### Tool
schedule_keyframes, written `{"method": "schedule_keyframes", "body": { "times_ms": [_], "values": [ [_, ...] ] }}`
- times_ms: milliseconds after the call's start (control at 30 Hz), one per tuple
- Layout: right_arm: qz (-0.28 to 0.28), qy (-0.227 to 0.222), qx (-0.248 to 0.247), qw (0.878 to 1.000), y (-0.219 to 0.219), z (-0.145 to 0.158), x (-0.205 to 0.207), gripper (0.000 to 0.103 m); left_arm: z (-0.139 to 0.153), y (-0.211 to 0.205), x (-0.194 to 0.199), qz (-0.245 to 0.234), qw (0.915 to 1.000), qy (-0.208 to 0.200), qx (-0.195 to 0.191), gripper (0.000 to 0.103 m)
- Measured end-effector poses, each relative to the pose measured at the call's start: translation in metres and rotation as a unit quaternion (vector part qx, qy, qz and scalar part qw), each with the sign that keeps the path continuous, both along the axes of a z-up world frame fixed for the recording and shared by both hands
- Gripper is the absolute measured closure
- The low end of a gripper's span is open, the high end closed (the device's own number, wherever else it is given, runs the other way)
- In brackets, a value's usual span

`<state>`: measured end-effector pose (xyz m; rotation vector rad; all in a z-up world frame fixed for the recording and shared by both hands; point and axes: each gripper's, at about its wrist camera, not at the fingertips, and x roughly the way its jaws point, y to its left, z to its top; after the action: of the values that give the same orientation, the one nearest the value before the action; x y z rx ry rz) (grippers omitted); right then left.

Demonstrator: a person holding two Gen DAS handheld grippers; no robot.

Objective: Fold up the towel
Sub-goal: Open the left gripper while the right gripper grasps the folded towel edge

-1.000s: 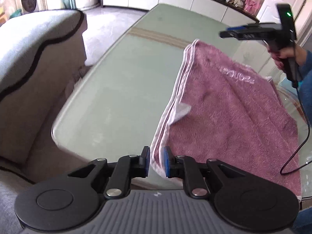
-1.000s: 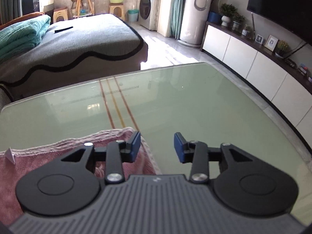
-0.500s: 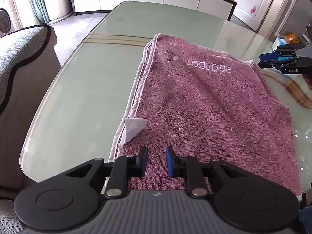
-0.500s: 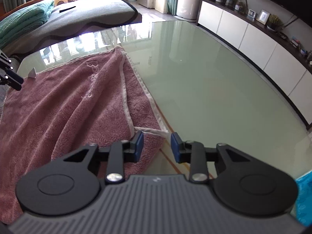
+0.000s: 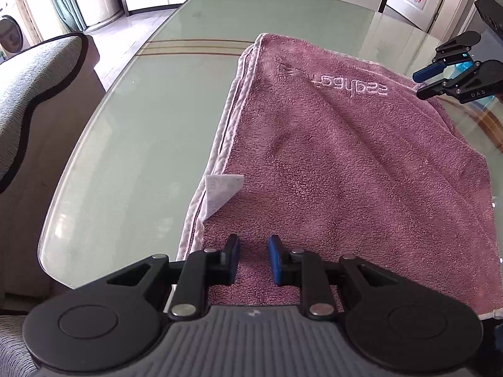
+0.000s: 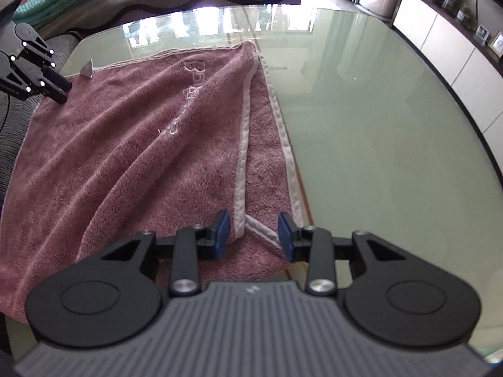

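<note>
On the pale green glass table (image 5: 151,144), a mauve terry towel (image 5: 345,172) lies folded double, spread flat with a few diagonal ridges. Embroidered lettering on its top layer reads mirrored and cannot be made out in full. White care tag (image 5: 221,191) sticks up at the towel's left hem. Lower towel edge is hidden behind the left gripper's body; far right edge runs out of the left wrist view. Grey sofa (image 5: 34,78) beside the table is cut off at the frame.

Left gripper (image 5: 253,259): jaws parted a little, nothing pinched; the pads hover over the towel's near left corner, with pile showing in the gap.

Right gripper (image 6: 254,235): jaws opening, blue pads clear of cloth. White-hemmed corner of the upper layer sits in the gap between them, unclamped; lower layer's hem lies just to the right. Contact with the fabric below cannot be told.
</note>
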<state>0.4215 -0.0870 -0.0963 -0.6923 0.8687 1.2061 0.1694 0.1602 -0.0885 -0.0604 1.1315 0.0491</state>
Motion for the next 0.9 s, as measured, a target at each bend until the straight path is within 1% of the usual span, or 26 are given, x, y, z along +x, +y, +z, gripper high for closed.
{"method": "schedule_keyframes", "body": {
  "times_ms": [100, 167, 267, 300, 333, 400, 433, 533, 667, 767, 800, 867, 900],
  "values": [
    [-0.007, 0.029, 0.012, 0.999, -0.012, 0.004, 0.004, 0.068, 0.0, -0.001, 0.001, -0.002, 1.0, 0.001, 0.003, 0.079],
    [-0.01, 0.03, 0.011, 0.999, -0.016, 0.005, 0.006, 0.068, -0.001, -0.001, 0.002, -0.002, 1.0, 0.001, 0.003, 0.079],
    [0.01, -0.003, -0.013, 1.0, -0.005, 0.0, -0.002, 0.069, -0.001, -0.001, 0.002, 0.001, 1.0, 0.002, 0.002, 0.079],
    [0.019, -0.01, -0.017, 1.0, -0.003, 0.0, -0.006, 0.074, -0.001, -0.001, 0.003, 0.002, 1.0, 0.002, 0.003, 0.079],
    [0.029, -0.017, -0.021, 0.999, 0.0, 0.001, -0.009, 0.087, -0.001, -0.002, 0.003, 0.003, 1.0, 0.003, 0.004, 0.079],
    [0.038, -0.029, -0.027, 0.998, 0.002, 0.002, -0.013, 0.096, -0.001, -0.003, 0.002, 0.005, 1.0, 0.004, 0.006, 0.079],
    [0.033, -0.033, -0.027, 0.999, -0.002, 0.003, -0.012, 0.099, -0.001, -0.003, 0.002, 0.005, 0.9999, 0.004, 0.007, 0.079],
    [0.005, -0.036, -0.014, 0.999, -0.02, 0.009, -0.004, 0.099, -0.001, -0.004, 0.003, 0.008, 0.9999, 0.007, 0.007, 0.079],
    [-0.055, -0.021, 0.023, 0.998, -0.052, 0.018, 0.014, 0.099, -0.002, -0.003, 0.005, 0.011, 0.9999, 0.011, 0.006, 0.079],
    [-0.089, 0.001, 0.039, 0.995, -0.07, 0.015, 0.024, 0.098, -0.002, -0.004, 0.007, 0.012, 0.9998, 0.012, 0.009, 0.079],
    [-0.095, 0.0, 0.035, 0.995, -0.073, 0.013, 0.025, 0.098, -0.002, -0.004, 0.007, 0.013, 0.9998, 0.013, 0.01, 0.079],
    [-0.114, -0.023, -0.01, 0.993, -0.077, 0.001, 0.027, 0.098, -0.002, -0.004, 0.008, 0.014, 0.9997, 0.014, 0.011, 0.079],
    [-0.117, -0.024, -0.022, 0.993, -0.079, -0.002, 0.028, 0.098, -0.002, -0.004, 0.008, 0.015, 0.9997, 0.014, 0.011, 0.079]
  ]
}}
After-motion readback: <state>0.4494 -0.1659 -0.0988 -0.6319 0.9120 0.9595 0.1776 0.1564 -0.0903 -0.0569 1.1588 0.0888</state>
